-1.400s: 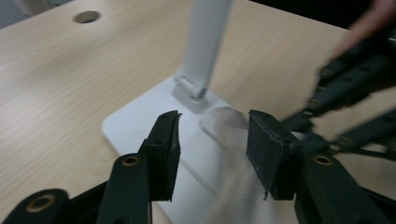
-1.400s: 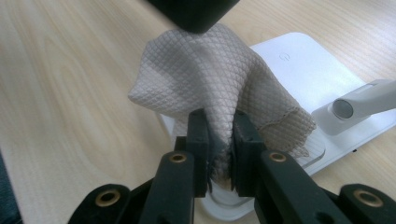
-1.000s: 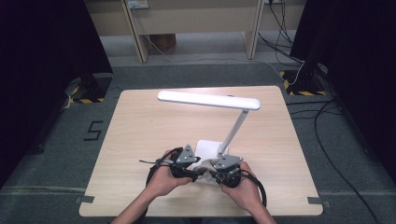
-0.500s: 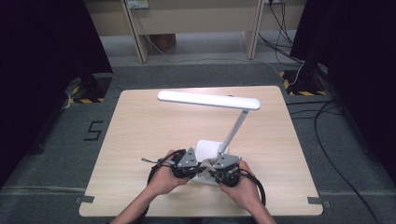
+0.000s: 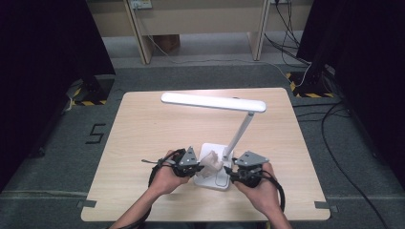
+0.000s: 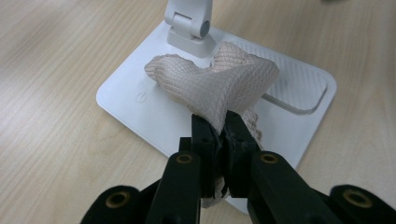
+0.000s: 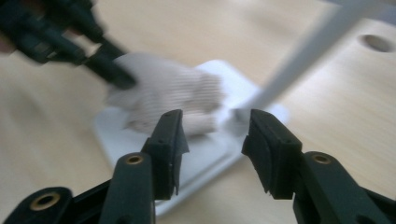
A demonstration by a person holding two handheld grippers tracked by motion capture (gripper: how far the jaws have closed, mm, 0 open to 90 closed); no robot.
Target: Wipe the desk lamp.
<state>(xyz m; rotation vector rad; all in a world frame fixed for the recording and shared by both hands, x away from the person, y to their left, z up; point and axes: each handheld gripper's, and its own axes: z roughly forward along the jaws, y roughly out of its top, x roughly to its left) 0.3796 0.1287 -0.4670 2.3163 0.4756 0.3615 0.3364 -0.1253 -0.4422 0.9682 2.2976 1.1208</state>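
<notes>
Left gripper view puts the left gripper (image 6: 217, 135) at the centre, its jaws pinched tight on a fold of the cloth (image 6: 219, 86), a pale waffle-weave rag bunched up above the tips. They have just been closing, and the cloth is caught between them. The rag sits over the lamp base (image 6: 126, 98), a flat white plate, close to the hinge block where the stem starts.

Right gripper view shows the right gripper (image 7: 212, 140) with jaws well apart and nothing between the pads; they have just been opening. Beyond them the cloth (image 7: 168, 93) lies on the base, though blur makes it hard to say whether the tips touch anything.

From the high view, both grippers flank the base near the table (image 5: 143, 124) front edge, the lamp's stem leaning up to a long light bar.
</notes>
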